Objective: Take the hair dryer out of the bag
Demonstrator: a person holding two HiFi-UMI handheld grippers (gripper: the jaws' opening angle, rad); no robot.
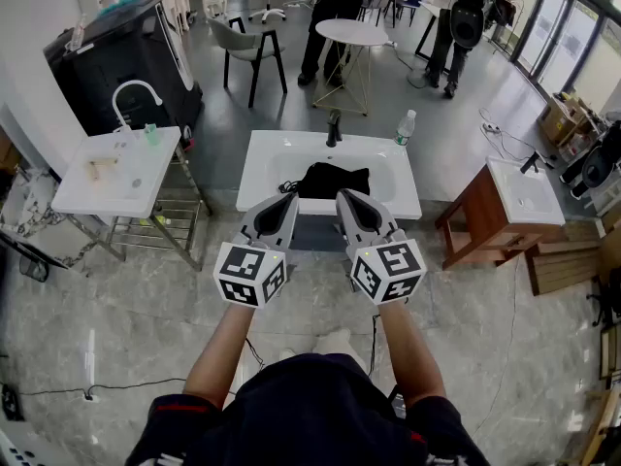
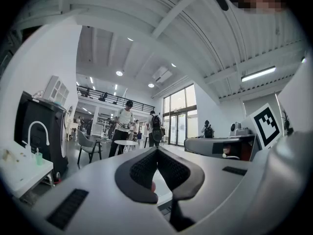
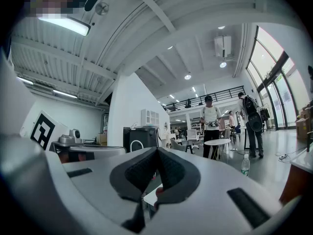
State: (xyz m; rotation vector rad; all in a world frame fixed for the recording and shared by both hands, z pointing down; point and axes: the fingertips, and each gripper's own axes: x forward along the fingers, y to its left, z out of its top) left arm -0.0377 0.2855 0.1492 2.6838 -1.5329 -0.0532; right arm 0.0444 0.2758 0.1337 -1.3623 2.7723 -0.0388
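In the sink (image 1: 260, 161) lies a bag (image 1: 333, 180); left gripper (image 1: 289, 198) and right gripper (image 1: 346, 196) jaws closed.

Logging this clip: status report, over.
Left claw shut, empty. Right claw shut, empty. Black bag in sink; hair dryer not visible. Nothing blocking.

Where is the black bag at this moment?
In the head view, the black bag lies in the basin of the central white sink, just on the near side of its faucet.

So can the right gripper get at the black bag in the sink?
Probably yes: the bag lies in the open sink just ahead of the right gripper, nothing between them. Its jaws are shut and must open first.
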